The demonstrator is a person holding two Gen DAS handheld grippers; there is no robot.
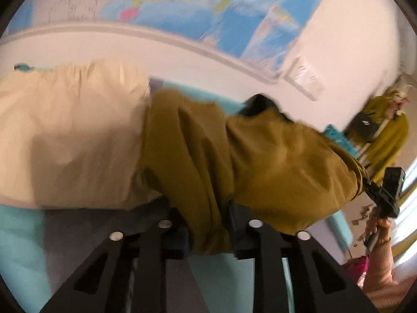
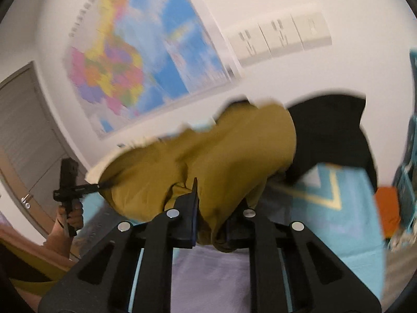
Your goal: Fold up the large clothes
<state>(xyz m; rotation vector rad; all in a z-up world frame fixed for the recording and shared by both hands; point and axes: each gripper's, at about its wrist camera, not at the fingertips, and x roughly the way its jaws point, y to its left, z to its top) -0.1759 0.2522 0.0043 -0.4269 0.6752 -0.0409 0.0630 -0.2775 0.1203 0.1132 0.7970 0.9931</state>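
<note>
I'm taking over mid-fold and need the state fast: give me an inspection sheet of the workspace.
Surface: light blue and lilac bed cover, patterned.
Job's things: olive garment lifted between both grippers; cream lining showing; black piece behind.
Clutter: orange item at the edge.
Grippers: left gripper shut on olive garment; right gripper likewise.
Cables: nothing seen.
Surroundings: wall map, wall sockets, grey door.

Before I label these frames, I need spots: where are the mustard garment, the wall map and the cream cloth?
mustard garment (image 1: 273, 156), left wrist view, on its bunched middle.
wall map (image 2: 146, 60), right wrist view, on its coloured centre.
cream cloth (image 1: 73, 130), left wrist view, on its broad flat face.
</note>
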